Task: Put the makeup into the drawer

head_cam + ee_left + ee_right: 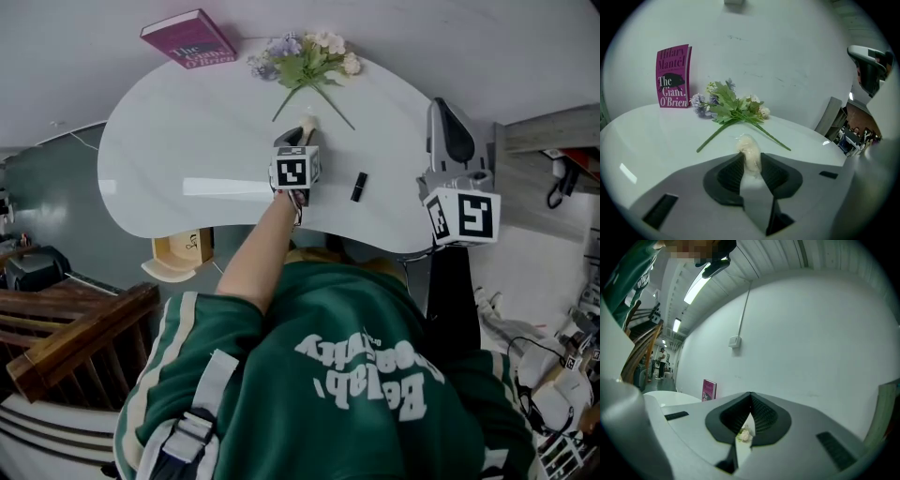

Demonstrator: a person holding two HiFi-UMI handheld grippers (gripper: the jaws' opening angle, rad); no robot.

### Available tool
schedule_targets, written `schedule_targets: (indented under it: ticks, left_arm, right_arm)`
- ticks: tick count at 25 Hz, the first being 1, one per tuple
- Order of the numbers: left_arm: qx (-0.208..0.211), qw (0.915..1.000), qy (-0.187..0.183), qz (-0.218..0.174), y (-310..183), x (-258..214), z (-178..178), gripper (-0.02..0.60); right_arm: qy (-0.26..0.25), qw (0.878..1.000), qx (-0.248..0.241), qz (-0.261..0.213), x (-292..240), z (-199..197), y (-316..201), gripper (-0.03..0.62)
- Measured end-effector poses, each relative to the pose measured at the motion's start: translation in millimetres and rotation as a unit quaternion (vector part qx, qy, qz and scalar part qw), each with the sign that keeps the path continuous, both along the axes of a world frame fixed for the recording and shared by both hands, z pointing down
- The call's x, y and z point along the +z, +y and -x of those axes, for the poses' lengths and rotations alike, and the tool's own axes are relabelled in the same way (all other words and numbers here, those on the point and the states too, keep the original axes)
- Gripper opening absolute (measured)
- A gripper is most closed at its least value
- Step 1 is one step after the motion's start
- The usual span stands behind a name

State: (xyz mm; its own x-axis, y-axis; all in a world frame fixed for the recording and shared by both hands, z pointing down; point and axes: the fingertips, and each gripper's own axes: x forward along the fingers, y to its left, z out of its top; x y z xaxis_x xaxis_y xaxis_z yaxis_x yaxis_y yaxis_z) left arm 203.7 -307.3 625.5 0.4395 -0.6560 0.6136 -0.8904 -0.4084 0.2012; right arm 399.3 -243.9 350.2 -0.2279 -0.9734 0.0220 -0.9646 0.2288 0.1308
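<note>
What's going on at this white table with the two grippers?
A person works two handheld grippers at a white table. The left gripper has its jaws closed on a cream, fluffy makeup piece near the flowers. The right gripper is shut and empty, off the table's right edge. A small black makeup item lies on the table; the wooden drawer below stands open.

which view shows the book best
Left gripper view: the book faces the camera, title readable. Head view shows it smaller and slanted; right gripper view shows it tiny and far off.
</note>
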Motion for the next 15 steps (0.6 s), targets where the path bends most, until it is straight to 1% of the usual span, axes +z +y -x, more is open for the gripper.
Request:
schedule_targets:
  ticks: [4, 6, 8, 12, 15]
  left_arm:
    - [0.019, 0.9994, -0.013, -0.027, 1.0, -14.3, 1.7, 0.112]
    - [0.029, 0.9980, -0.017, -0.053, -0.3, -33.8, 2.5, 0.112]
    - [0.036, 0.9958, -0.011, -0.084, -1.9, -59.6, 2.9, 0.112]
    - [0.044, 0.9874, -0.005, -0.152, -4.5, -119.0, 5.1, 0.112]
    - [0.050, 0.9773, -0.004, -0.206, -2.5, -167.8, 6.3, 0.112]
  right_arm:
    - [0.000, 1.000, -0.006, -0.003, -1.5, 5.2, -2.2, 0.009]
    - [-0.002, 1.000, -0.012, -0.007, -3.3, 10.4, -4.4, 0.009]
    - [-0.006, 1.000, -0.019, -0.013, -5.6, 16.1, -7.0, 0.009]
    - [-0.006, 0.999, -0.034, -0.020, -11.4, 30.1, -11.7, 0.009]
    - [-0.005, 0.999, -0.044, -0.024, -15.1, 41.0, -13.6, 0.009]
